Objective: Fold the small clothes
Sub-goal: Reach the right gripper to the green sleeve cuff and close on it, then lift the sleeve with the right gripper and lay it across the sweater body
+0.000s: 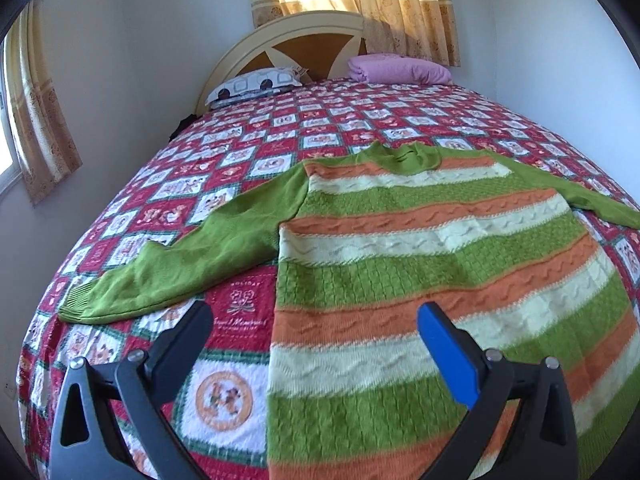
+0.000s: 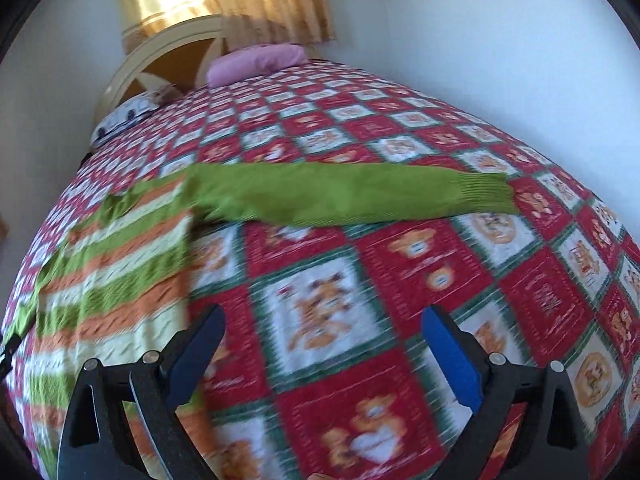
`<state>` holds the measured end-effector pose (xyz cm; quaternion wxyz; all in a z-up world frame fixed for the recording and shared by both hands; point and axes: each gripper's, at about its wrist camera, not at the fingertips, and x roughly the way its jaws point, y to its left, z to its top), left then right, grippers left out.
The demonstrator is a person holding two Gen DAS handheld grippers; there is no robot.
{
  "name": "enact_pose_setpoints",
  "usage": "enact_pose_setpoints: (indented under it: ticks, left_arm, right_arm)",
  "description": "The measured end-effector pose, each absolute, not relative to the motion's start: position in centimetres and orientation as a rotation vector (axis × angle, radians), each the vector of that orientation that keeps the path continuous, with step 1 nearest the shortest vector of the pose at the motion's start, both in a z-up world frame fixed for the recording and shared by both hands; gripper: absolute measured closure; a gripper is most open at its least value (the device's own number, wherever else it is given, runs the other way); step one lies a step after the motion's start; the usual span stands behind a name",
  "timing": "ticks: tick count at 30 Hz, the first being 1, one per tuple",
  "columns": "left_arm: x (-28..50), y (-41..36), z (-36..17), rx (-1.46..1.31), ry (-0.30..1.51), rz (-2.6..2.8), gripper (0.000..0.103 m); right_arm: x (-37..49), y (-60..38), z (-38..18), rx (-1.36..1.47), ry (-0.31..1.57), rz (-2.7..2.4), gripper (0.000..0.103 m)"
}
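We note the sweater (image 1: 420, 240) lying flat on the bed (image 1: 240, 140), collar toward the headboard (image 1: 288, 44), both sleeves spread out to the sides; no fold is made yet, as far as we judge.

Left claw (image 1: 316, 324): jaws wide apart, nothing held; it hovers over the sweater's lower left edge, one finger above the quilt, the other above the striped body; the left sleeve (image 1: 180, 264) lies just ahead and to its left.

Right claw (image 2: 322, 326): jaws wide apart, empty; it hangs over bare quilt beside the sweater's right edge; the right sleeve (image 2: 340, 196) stretches across ahead of it, cuff pointing away from the body; this view is blurred, so fine detail is uncertain.

Risks, in our judgement:
- a claw may pinch the quilt along with the knit, since both lie flush; the fold would then drag the bedcover;
- a grasp of only the top layer would leave the back layer behind and the fold uneven;
- the knit looks thick and stretchy; pulled by one point it may sag and skew the stripes;
- the two claws, if lifted out of step, would twist the body; the sleeves could bunch underneath.
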<state>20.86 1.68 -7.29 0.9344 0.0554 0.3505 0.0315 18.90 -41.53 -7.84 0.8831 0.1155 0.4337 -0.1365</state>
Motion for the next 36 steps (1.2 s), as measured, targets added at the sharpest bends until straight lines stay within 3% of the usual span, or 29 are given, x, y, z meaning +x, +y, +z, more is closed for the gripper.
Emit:
enact_pose_setpoints:
  ticks: [10,18,24,26,28,29,36]
  left_arm:
    - [25.3,1.2,-8.4,0.105,0.743,0.075,0.0]
    - [27.7,1.2,-9.2,0.101,0.775,0.081,0.0]
    - [28.7,1.5,-9.7,0.092,0.793,0.095,0.0]
    - [28.8,1.4,-9.9,0.085,0.799,0.09,0.0]
    - [28.8,1.3,-10.0,0.088,0.803,0.087,0.0]
    - [28.8,1.2,-10.1,0.091,0.807,0.084,0.0]
    - [28.0,1.8,-9.9,0.059,0.804,0.066,0.0]
  right_arm:
    - [21.4,-54.1,-8.4,0.359,0.921,-0.547,0.019]
    - [23.1,-59.8,-9.8,0.396,0.949,-0.663,0.023]
    - [25.4,-59.5,-11.8,0.371,0.999,-0.62,0.042]
    - [26.1,-58.9,-11.9,0.335,1.003,-0.595,0.066]
    - [26.4,-58.6,-11.7,0.333,1.001,-0.575,0.086]
    - [26.6,-58.5,-11.5,0.343,1.003,-0.564,0.091]
    - [28.1,-56.7,-7.5,0.312,0.948,-0.529,0.093]
